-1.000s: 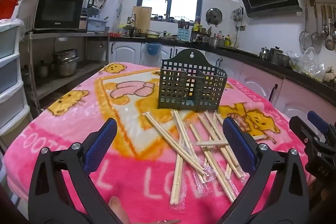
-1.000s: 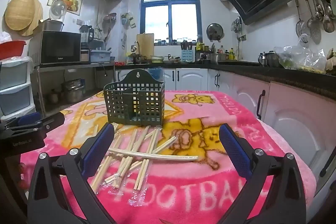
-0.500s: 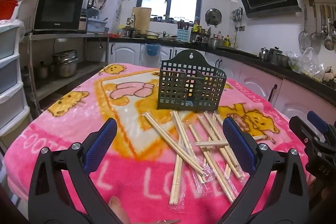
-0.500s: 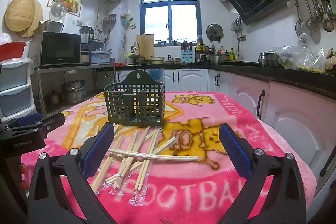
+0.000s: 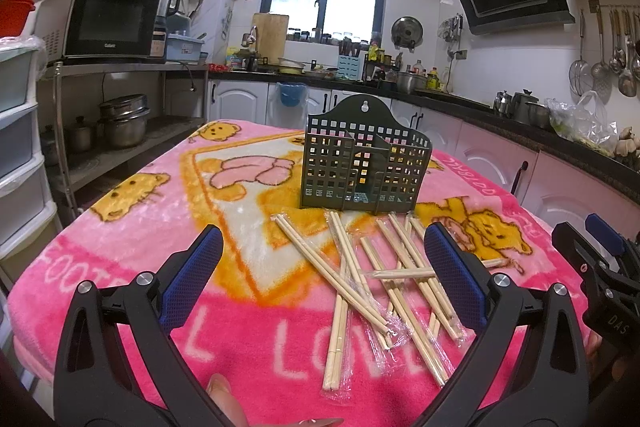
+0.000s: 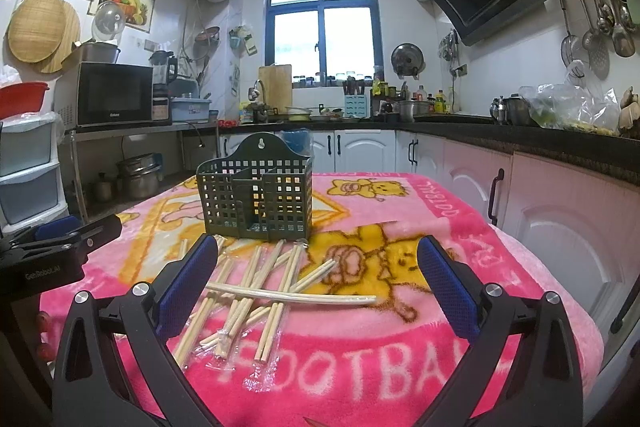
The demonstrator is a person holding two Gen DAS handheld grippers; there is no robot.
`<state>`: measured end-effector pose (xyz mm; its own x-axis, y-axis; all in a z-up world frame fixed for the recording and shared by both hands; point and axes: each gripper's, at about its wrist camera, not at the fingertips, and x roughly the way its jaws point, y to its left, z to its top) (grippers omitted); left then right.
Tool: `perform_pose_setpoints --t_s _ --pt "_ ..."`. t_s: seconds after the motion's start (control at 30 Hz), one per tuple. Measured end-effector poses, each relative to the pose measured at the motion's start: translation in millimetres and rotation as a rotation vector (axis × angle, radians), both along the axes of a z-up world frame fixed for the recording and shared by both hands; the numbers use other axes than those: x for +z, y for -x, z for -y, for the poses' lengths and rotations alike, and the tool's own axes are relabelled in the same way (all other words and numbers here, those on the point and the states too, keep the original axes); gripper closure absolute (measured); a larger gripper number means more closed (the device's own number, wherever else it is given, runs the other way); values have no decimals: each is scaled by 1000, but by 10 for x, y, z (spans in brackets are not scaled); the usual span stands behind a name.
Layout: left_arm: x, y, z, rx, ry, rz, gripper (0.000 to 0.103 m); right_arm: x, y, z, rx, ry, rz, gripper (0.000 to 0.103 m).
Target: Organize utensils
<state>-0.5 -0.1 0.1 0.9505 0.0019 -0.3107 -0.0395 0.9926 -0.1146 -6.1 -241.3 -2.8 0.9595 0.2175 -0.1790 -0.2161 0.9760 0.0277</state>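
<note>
Hovering fingers: both grippers hang above the near edge of the bench, each spread wide with nothing between the blue pads.
Left gripper (image 5: 323, 267): fully open, empty; its right pad (image 5: 454, 279) sits over the right part of the chopstick pile, its left pad over bare blanket.
Right gripper (image 6: 318, 273): equally wide, empty; its fingers frame the pile from the other side, and its body shows at the right edge of the left wrist view.
Chopsticks (image 5: 360, 279): several pairs in clear plastic sleeves, scattered and crossing one another on the bench, just in front of the holder; none is inside it.
Crosswise pair (image 6: 292, 294): lies on top of the others, pointing sideways, uppermost and free of overlap from above.
Utensil holder (image 5: 362, 167): dark perforated plastic caddy with dividers and a hanging tab, upright, just behind the pile; the compartments appear empty.
Blanket (image 5: 132, 251): pink fleece with cartoon prints covering the bench; soft, so thin sticks sink slightly into the pile.
Step in hand: judged as the start, a pre-grasp pause with no pair chosen.
Next move: probably lower one gripper over the top crosswise pair, close across its width near the middle, then tip it upright to drop into a compartment.
Risk: slippery sleeves may drag neighbouring pairs along.
</note>
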Motion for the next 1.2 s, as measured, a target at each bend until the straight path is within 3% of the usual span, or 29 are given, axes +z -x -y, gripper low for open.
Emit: perform_pose_setpoints --t_s 1.2 --pt "-9 12 -13 4 26 -12 10 22 17 -18 26 11 -11 6"
